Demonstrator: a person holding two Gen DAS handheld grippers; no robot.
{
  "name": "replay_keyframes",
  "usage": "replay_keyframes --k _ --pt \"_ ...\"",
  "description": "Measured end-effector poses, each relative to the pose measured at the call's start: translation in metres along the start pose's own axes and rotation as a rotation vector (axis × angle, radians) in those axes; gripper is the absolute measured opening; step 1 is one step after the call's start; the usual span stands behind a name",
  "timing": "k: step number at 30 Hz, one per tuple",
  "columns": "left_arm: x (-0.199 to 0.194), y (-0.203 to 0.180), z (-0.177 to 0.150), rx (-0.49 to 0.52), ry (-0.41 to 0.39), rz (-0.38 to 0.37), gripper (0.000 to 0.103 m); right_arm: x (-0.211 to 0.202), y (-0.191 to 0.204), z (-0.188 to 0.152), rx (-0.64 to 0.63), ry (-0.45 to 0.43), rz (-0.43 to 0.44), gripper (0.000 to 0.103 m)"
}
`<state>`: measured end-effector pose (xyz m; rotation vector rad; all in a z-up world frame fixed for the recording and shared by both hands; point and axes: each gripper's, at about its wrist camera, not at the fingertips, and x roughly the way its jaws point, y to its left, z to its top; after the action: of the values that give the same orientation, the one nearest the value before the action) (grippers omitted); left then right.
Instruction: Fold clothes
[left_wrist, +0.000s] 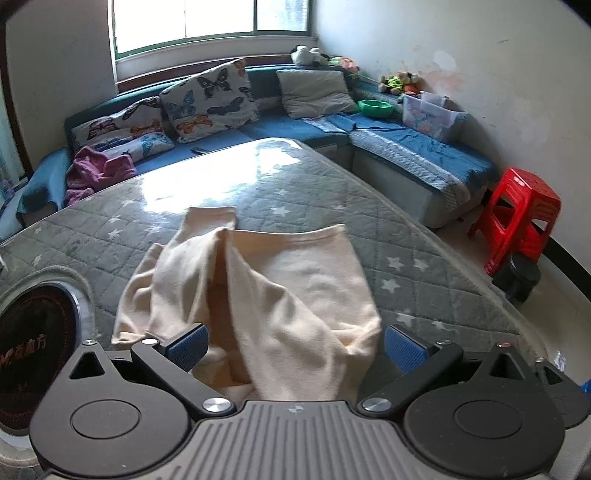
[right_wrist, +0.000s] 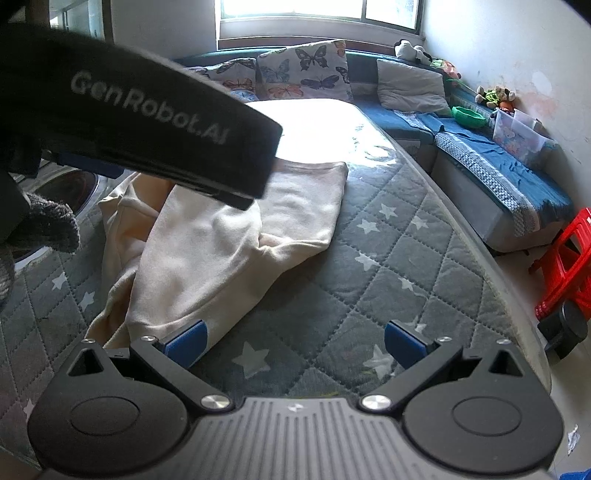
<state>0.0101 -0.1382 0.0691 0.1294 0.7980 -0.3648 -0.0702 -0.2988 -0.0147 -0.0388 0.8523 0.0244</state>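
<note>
A cream-coloured fleece garment (left_wrist: 258, 288) lies crumpled on a grey quilted counter cover with white stars (left_wrist: 314, 206), directly ahead of the left gripper (left_wrist: 293, 347). That gripper's two blue-padded fingers are spread wide with nothing pinched between them, and a raised fold of the cream cloth hangs in the gap between them. In the right wrist view, the same garment (right_wrist: 221, 236) sits ahead and to the left of the right gripper (right_wrist: 293, 343), whose fingers are likewise spread apart and hold nothing; its left blue pad (right_wrist: 186, 343) sits at the cloth's near corner (whether it touches cannot be told). Below the right gripper's gap is bare quilted cover.

A black device body printed "GenRobot.AI" (right_wrist: 147, 122) crosses the upper left of the right wrist view, above the garment, with a dark knitted glove (right_wrist: 48, 225) below it.

Far ahead and to the right of both grippers, a blue corner sofa (left_wrist: 406, 147) carries two containers: a round green bowl (left_wrist: 376, 108), whose contents cannot be seen, and just right of it a clear plastic storage box (left_wrist: 430, 114) holding colourful items too blurred to identify. A red plastic stool (left_wrist: 517, 214) stands on the floor at far right.
</note>
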Motion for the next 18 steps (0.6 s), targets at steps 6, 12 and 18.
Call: replay_keyframes --k 6,12,18 --pt "0.013 0.041 0.011 -0.072 -0.021 0.084 0.103 0.002 -0.001 0.012 -0.022 -0.038 0.031 0.103" --pt "0.035 0.082 0.028 -0.132 -0.026 0.143 0.103 0.01 -0.003 0.032 -0.05 -0.083 0.078 0.103" --pt "0.064 0.091 0.043 -0.108 -0.009 0.093 0.102 0.028 -0.001 0.051 -0.092 -0.108 0.108 0.103"
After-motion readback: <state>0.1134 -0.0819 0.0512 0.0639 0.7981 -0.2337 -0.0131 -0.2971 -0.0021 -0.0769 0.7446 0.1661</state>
